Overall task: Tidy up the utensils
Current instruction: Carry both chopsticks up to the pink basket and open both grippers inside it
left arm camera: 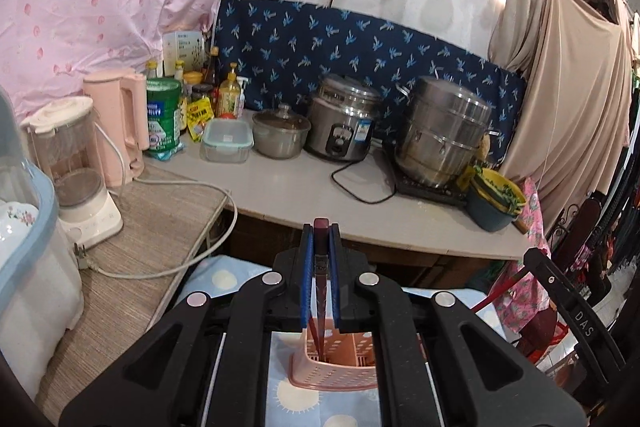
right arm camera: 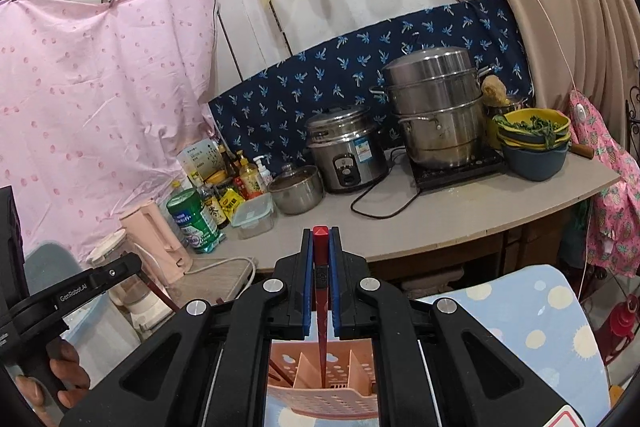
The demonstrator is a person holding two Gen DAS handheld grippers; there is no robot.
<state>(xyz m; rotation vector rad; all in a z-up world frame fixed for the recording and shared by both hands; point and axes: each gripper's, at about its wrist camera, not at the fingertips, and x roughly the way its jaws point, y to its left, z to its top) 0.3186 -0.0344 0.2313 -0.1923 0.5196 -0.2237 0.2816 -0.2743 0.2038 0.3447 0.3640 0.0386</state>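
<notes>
In the left wrist view my left gripper (left arm camera: 321, 227) is shut on a dark red chopstick (left arm camera: 320, 267). The chopstick's thin end points down into a pink perforated utensil holder (left arm camera: 340, 371) on a blue sun-patterned cloth (left arm camera: 224, 279). My right gripper (right arm camera: 321, 231) is shut on a brighter red chopstick (right arm camera: 321, 307). That tip hangs over the middle compartment of the same pink utensil holder (right arm camera: 320, 399). A hand (right arm camera: 60, 379) on the left gripper's handle shows at the lower left of the right wrist view.
Beyond the holder runs a grey counter (left arm camera: 304, 187) with a rice cooker (left arm camera: 344, 123), a tall steel steamer pot (left arm camera: 444, 131) on a hob, a lidded pan (left arm camera: 280, 131), bottles, a pink kettle (left arm camera: 124, 123) and a blender (left arm camera: 76, 163). Stacked bowls (right arm camera: 532, 143) sit at its right end.
</notes>
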